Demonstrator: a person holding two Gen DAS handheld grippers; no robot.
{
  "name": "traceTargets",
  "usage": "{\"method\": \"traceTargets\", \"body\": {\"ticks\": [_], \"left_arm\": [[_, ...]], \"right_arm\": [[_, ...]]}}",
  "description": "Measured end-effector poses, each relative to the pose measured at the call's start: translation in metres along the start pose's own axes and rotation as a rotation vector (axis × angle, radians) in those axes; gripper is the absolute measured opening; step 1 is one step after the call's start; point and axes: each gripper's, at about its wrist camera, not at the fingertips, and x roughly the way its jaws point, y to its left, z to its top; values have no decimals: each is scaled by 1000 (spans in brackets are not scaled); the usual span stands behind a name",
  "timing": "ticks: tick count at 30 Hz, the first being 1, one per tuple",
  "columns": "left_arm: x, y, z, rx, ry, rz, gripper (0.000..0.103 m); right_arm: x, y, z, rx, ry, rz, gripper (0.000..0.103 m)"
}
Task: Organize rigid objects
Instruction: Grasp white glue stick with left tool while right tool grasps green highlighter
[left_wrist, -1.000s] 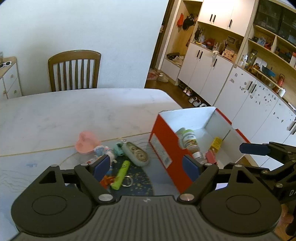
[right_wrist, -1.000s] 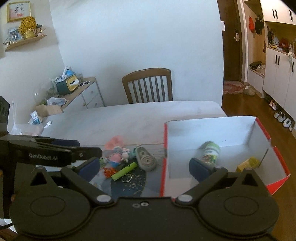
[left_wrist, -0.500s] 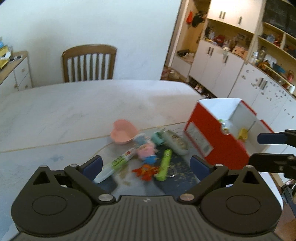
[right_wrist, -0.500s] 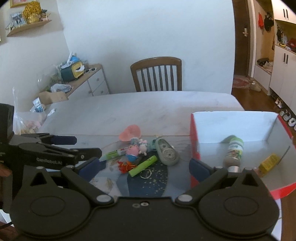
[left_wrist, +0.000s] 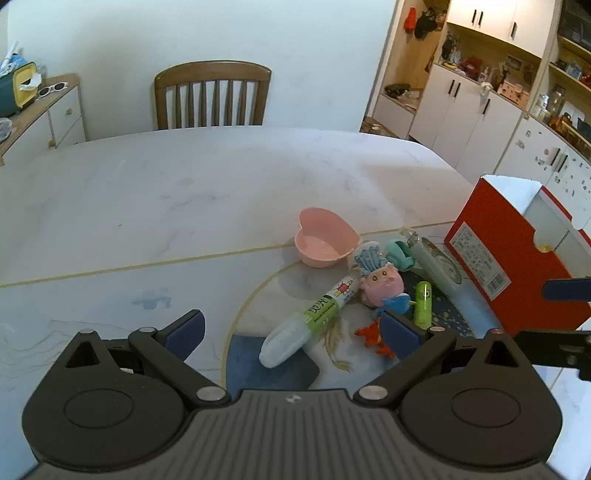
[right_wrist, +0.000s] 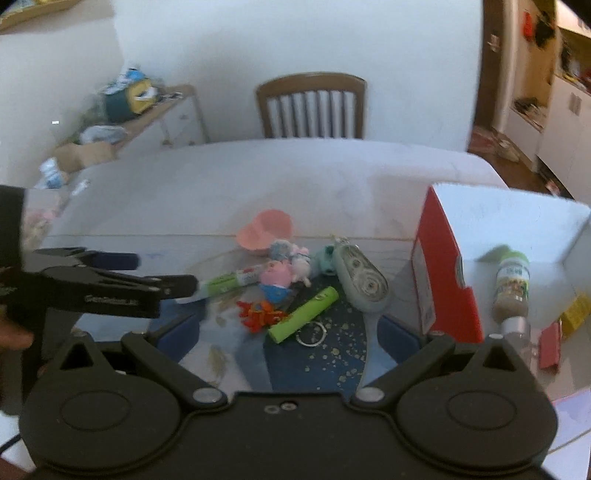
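**Both grippers empty over the clutter beside the red box**

A dining room with white cupboards and a wooden chair (left_wrist: 212, 96) at the far edge of a pale marble table (left_wrist: 184, 192). Near the table's front right corner lies a pile of small things: a pink heart-shaped dish (left_wrist: 325, 242), a green-and-white marker (left_wrist: 314, 317), a pink pig figure (left_wrist: 380, 282), a lime green tube (left_wrist: 423, 302), an orange toy (right_wrist: 260, 313), a grey correction-tape dispenser (right_wrist: 360, 278) and a key ring (right_wrist: 312, 334). Just beside them, toward the right edge, stands the red cardboard box (right_wrist: 445, 273), already holding a seasoning bottle (right_wrist: 511, 282).

The left gripper (left_wrist: 291, 330) has its jaws spread wide, having just been opening, with nothing pressed between the pads; the marker lies beyond them. The right gripper (right_wrist: 291, 334) also stands wide and empty.

The pieces touch and overlap, so closing on the marker could drag the pig or roll the tube off the front edge. The two tools are near each other and could collide.

Compared with a second ago, the left view has swung off the box onto the pile, and both views sit lower and closer.
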Motion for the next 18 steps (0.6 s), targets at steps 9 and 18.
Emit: {"method": "traceTargets", "body": {"ticks": [9,18], "left_arm": [[32,-2,0,61,26,21,101],[53,-4,5,100,31,16,100]], "right_arm": [[48,-7,3,100,84,-71,92],[75,-23,8,226,135,-124,70]]}}
